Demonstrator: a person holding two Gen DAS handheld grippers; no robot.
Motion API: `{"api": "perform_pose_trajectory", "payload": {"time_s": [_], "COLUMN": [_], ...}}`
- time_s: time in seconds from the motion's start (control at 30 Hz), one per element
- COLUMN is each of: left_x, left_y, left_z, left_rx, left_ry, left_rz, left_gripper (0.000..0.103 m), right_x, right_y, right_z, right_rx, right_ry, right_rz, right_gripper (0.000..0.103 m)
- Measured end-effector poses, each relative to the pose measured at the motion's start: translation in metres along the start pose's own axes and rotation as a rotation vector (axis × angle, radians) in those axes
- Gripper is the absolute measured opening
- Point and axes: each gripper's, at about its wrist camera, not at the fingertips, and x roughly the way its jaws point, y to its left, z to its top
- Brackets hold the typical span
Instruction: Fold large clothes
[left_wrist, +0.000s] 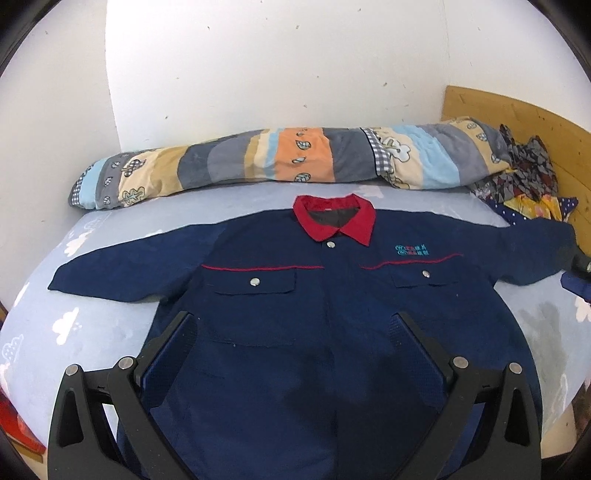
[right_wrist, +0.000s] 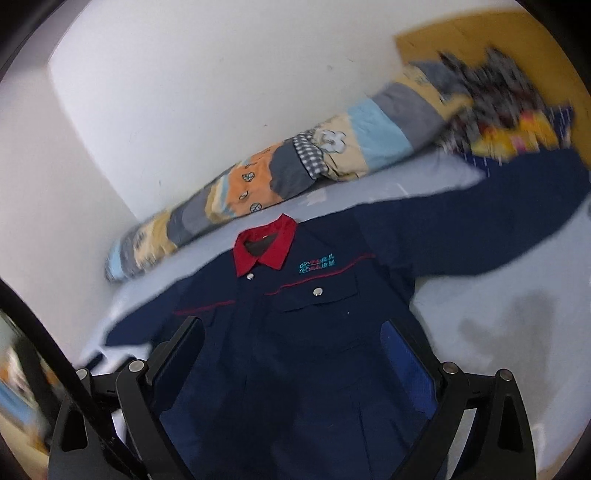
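Even, soft indoor light; left view sharp, right view motion-blurred, fisheye edges bent and dark.

Matt cloth jacket, shiny snaps

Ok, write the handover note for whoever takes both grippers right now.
Left gripper: open, holding nothing, above the lower front of the jacket.
Right gripper: open, holding nothing, above the same garment.
Navy work jacket with red collar: face up on the light blue bed sheet, buttoned, both sleeves spread sideways, collar toward the striped rolled quilt.
Done: jacket laid out.
Left: every fold; sleeves in first, probably.
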Motion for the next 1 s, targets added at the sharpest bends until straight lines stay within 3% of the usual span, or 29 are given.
{"api": "perform_pose_trajectory", "payload": {"time_s": [0.1, 0.27, 0.5, 0.67, 1.0], "left_x": [-0.005, -0.007, -0.005, -0.005, -0.004], "left_y": [0.004, 0.011, 0.012, 0.01, 0.01], "left_z": [0.0, 0.0, 0.001, 0.0, 0.0], "left_rx": [-0.006, -0.022, -0.016, -0.005, 0.001], "left_ry": [-0.04, -0.048, -0.036, -0.031, -0.025], "left_rz": [0.022, 0.034, 0.035, 0.037, 0.04], "left_gripper": [0.103, 0.103, 0.103, 0.103, 0.103], "right_x": [0.002, -0.005, 0.002, 0.004, 0.001], "right_y": [0.028, 0.082, 0.123, 0.122, 0.096], "right_z": [-0.004, -0.02, -0.034, -0.036, -0.019], "right_rx": [-0.119, -0.426, -0.641, -0.614, -0.434], "right_ry": [0.001, -0.111, -0.124, -0.116, -0.072], "right_rz": [-0.078, -0.332, -0.397, -0.392, -0.319], "right_gripper": [0.099, 0.099, 0.099, 0.099, 0.099]}}
